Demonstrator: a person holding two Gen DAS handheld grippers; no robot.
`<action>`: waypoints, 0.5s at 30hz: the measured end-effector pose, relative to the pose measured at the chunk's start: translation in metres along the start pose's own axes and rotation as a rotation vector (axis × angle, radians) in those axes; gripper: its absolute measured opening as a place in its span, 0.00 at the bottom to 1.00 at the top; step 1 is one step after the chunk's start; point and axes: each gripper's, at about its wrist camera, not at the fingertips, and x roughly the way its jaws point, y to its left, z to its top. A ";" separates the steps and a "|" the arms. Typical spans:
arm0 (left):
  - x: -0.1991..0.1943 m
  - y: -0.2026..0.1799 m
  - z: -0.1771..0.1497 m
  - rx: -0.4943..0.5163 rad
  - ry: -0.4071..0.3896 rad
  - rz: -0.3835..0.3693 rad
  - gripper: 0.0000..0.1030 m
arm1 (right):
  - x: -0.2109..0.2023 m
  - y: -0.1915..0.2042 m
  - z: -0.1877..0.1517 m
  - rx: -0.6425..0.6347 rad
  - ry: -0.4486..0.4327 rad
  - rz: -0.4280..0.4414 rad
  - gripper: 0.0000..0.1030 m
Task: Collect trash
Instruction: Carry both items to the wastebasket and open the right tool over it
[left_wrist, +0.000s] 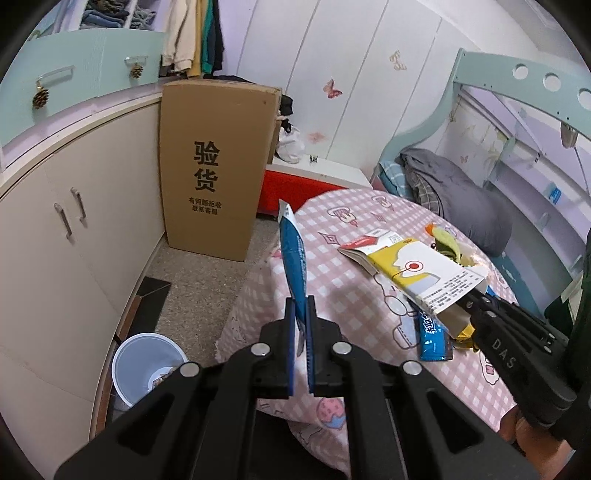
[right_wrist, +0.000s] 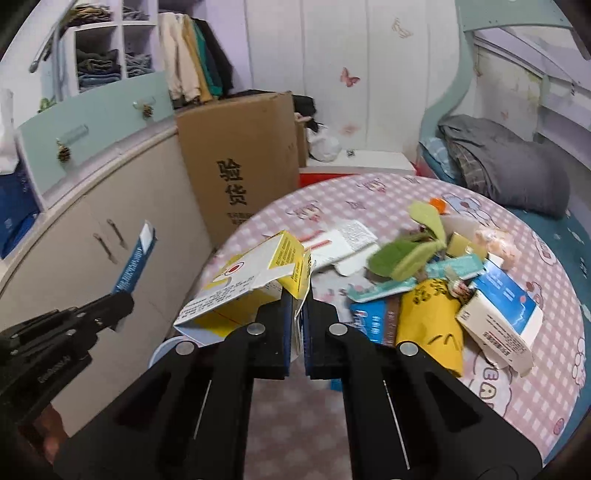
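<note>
A small bedroom is shown, with cream cabinets (left_wrist: 74, 236) along one wall, a tall cardboard box (left_wrist: 214, 162) printed with black characters stood on the speckled floor, and a bed (left_wrist: 461, 206) with a grey blanket set against the far wall. A round bench (right_wrist: 388, 192), covered by a pink checked cloth with cartoon prints, is seen in the foreground.

The left hand-held gripper (left_wrist: 300, 314) is pressed together on a flat blue and white packet (left_wrist: 293, 254), which is held upright, clear of the bench and near its edge. A pale blue bin (left_wrist: 147, 365) is seen on the floor below and to the left of this gripper, close to the cabinets; a few scraps are visible inside it.

The right hand-held gripper (right_wrist: 297, 295) is pinched on the torn edge of an opened yellow and white carton (right_wrist: 255, 280), which is lifted at a tilt above the bench. In the left wrist view the same carton (left_wrist: 424, 273) is seen held over a blue wrapper (left_wrist: 434, 336) that lies flat on the cloth.

The remaining trash is gathered in a loose heap on the bench, to the right of the right gripper: a yellow pouch (right_wrist: 430, 325), a blue and white box (right_wrist: 502, 314), a teal wrapper (right_wrist: 391, 288), green peel-like scraps (right_wrist: 410, 254) and a flattened white carton (right_wrist: 340, 240) with red print.
</note>
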 end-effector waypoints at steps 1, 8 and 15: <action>-0.002 0.004 -0.001 -0.005 -0.002 0.003 0.04 | -0.002 0.007 0.002 -0.009 -0.003 0.020 0.05; -0.016 0.056 -0.009 -0.087 -0.008 0.064 0.04 | 0.009 0.071 0.002 -0.106 0.025 0.143 0.05; -0.018 0.127 -0.023 -0.197 0.018 0.176 0.04 | 0.056 0.144 -0.013 -0.196 0.142 0.277 0.05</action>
